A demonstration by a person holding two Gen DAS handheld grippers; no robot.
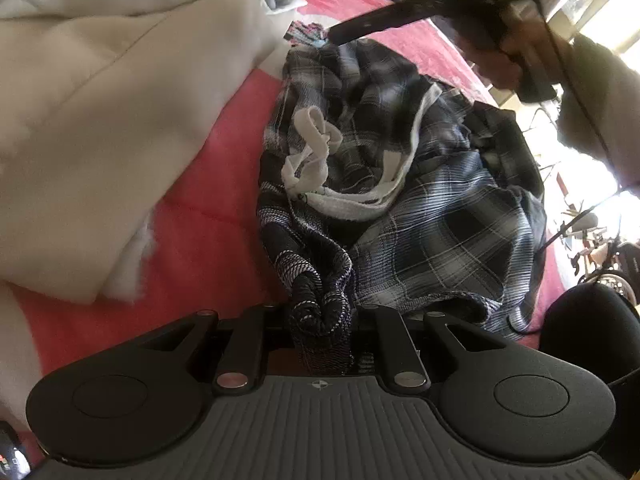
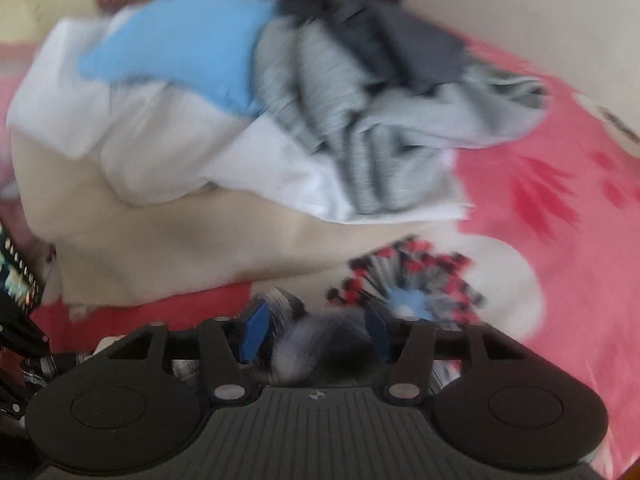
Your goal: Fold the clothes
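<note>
Two grippers work one plaid shirt (image 1: 420,216), which lies crumpled on the pink bed (image 1: 208,216) beside a cream garment (image 1: 100,128). The left gripper (image 1: 322,316) is pinched tight on a bunched dark hem. The right gripper (image 2: 316,332) stands partly open with blurred plaid cloth between its blue pads (image 2: 254,330); whether they press on it I cannot tell. The shirt looks soft, woven and limp, with a white lining: best to pull the held edges apart and lay it flat before creasing
</note>
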